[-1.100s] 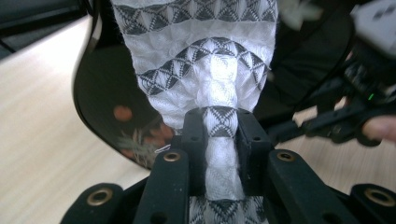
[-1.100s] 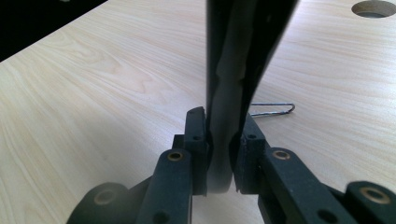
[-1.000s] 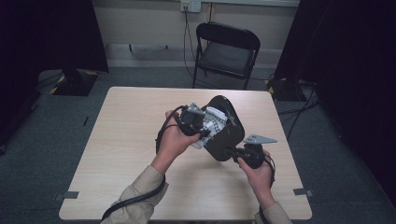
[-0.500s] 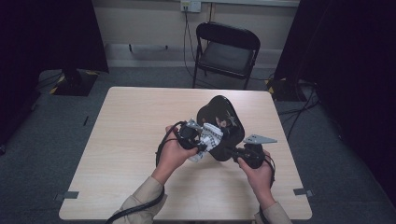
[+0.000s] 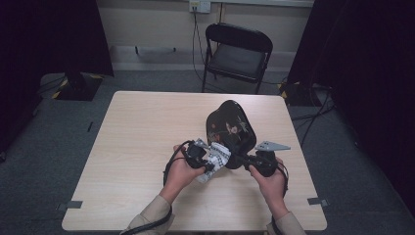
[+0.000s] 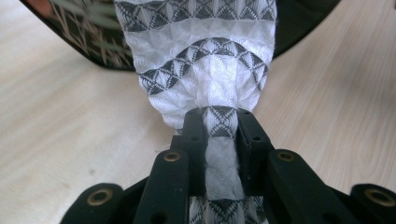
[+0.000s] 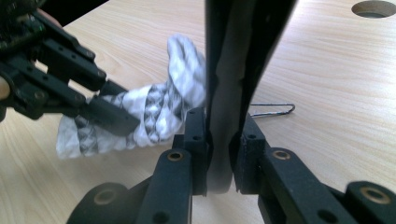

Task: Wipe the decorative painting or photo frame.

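Pale wood table [image 5: 137, 161], black chair [image 5: 238, 54] behind (dark curtains), left tongs [image 6: 219, 128] clenching patterned cloth [image 6: 205, 70], right tongs [image 7: 219, 140] clenching black tray [image 5: 230, 127].

A person's forearms come in from the bottom edge over a pale wooden table [image 5: 137, 147]. The left gripper [image 5: 208, 159] pinches a white cloth with grey bands [image 5: 215, 157], which lies against the near end of a glossy black tray [image 5: 230, 132]. The right gripper [image 5: 240, 159] clamps that tray's near rim, tilting the tray up off the table. Beyond the table stands a black folding chair [image 5: 237, 54].
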Action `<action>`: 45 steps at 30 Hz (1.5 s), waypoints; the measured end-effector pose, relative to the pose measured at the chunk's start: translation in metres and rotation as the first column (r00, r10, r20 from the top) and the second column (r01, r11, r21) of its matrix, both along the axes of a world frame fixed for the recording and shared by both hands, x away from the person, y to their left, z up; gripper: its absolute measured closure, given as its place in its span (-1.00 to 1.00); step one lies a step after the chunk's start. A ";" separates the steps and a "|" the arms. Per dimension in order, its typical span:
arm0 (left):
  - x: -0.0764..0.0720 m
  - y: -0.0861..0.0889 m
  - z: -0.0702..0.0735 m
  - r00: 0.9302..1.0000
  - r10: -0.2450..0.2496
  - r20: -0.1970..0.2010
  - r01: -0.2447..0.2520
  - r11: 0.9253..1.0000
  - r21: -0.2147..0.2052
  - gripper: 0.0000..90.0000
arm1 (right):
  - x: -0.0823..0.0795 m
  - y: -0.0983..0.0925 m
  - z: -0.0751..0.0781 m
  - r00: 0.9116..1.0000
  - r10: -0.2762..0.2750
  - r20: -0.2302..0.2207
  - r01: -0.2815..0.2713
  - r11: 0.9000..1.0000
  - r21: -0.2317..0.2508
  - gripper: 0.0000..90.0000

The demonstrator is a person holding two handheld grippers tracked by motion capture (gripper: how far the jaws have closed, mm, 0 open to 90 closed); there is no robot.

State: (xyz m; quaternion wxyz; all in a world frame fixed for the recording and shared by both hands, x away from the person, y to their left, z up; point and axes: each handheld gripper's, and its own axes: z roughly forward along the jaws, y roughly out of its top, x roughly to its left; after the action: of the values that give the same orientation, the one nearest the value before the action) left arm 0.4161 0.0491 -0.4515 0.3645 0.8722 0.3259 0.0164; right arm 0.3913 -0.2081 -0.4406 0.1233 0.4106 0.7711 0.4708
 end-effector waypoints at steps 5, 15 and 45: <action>-0.005 0.002 -0.012 1.000 -0.004 -0.026 0.004 1.000 0.005 0.70 | 0.000 0.000 0.000 1.000 -0.001 0.000 0.001 1.000 0.000 0.75; -0.006 0.018 0.046 0.996 0.022 0.081 -0.017 0.998 -0.056 0.70 | 0.000 0.000 0.000 1.000 -0.002 0.001 0.002 1.000 -0.001 0.75; 0.007 -0.007 0.089 0.986 0.004 0.166 0.003 0.999 -0.045 0.69 | -0.001 0.001 0.000 1.000 -0.005 0.000 0.005 1.000 -0.002 0.75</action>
State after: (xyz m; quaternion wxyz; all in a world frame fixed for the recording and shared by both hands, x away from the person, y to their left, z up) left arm 0.4233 0.0423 -0.3626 0.4098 0.8593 0.2949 0.0819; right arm 0.3907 -0.2070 -0.4405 0.1251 0.4124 0.7706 0.4696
